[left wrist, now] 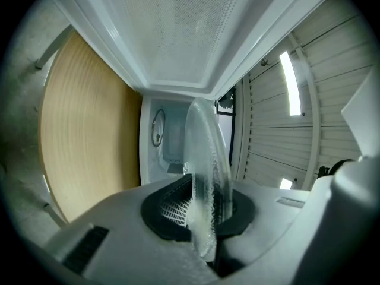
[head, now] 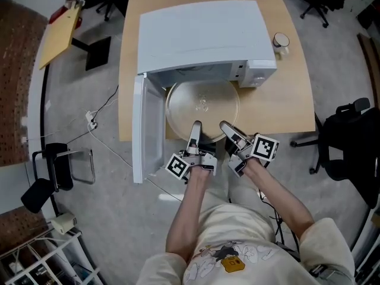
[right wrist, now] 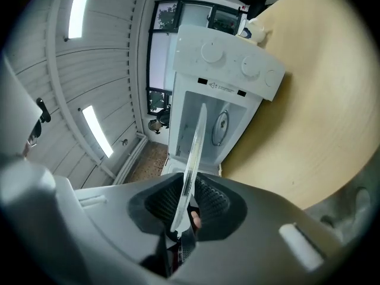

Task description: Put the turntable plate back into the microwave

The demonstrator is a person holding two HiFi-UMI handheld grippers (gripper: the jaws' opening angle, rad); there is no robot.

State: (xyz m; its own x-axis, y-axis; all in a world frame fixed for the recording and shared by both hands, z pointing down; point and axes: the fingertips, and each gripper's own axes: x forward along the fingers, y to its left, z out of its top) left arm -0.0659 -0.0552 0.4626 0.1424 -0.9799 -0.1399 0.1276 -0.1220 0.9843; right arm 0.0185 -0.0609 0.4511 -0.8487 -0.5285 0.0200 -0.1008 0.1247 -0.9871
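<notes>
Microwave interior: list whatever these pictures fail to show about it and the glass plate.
- Cavity floor of the white microwave: head view, covered by its own top; both gripper views, crossed by the clear glass turntable plate.
- What the plate's far rim rests on: head view, lost under the microwave's front edge.
- Markings round the control dials: right gripper view, too small.
</notes>
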